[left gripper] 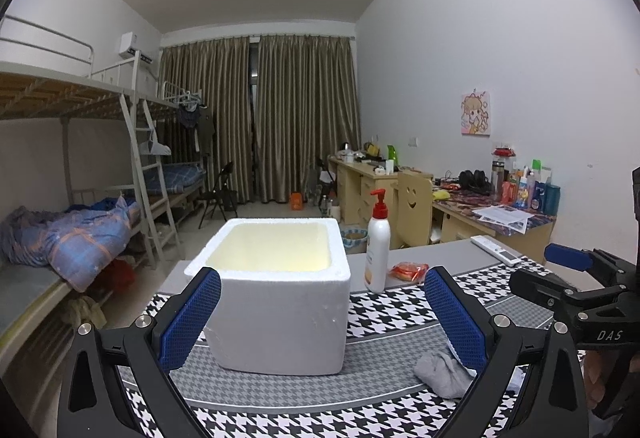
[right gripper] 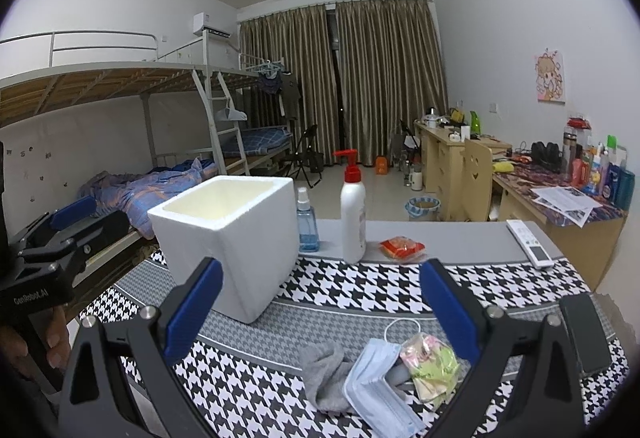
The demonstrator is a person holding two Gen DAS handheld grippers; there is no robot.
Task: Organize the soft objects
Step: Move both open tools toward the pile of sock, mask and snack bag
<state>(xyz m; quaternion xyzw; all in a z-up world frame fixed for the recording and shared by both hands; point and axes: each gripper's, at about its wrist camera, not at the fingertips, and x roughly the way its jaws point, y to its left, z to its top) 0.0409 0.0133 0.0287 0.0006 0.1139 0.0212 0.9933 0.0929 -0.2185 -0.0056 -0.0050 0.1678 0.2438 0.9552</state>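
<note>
On the checked mat [right gripper: 352,294], far left, stands a big white foam box [right gripper: 228,238], its top open. Near right lie a crumpled grey sock [right gripper: 328,370], a blue face mask [right gripper: 376,386] and a small flowery pouch [right gripper: 430,366], touching. Left gripper [left gripper: 320,318] and right gripper [right gripper: 320,314] are spread wide, holding nothing.

A pump bottle [right gripper: 353,216] stands between a blue spray bottle [right gripper: 307,221] and red packet [right gripper: 401,249]

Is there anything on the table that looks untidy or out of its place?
Yes. The grey sock, blue face mask and small patterned packet lie crumpled and overlapping on the houndstooth mat, outside the white foam box. Nothing looks spilled or damaged.
</note>
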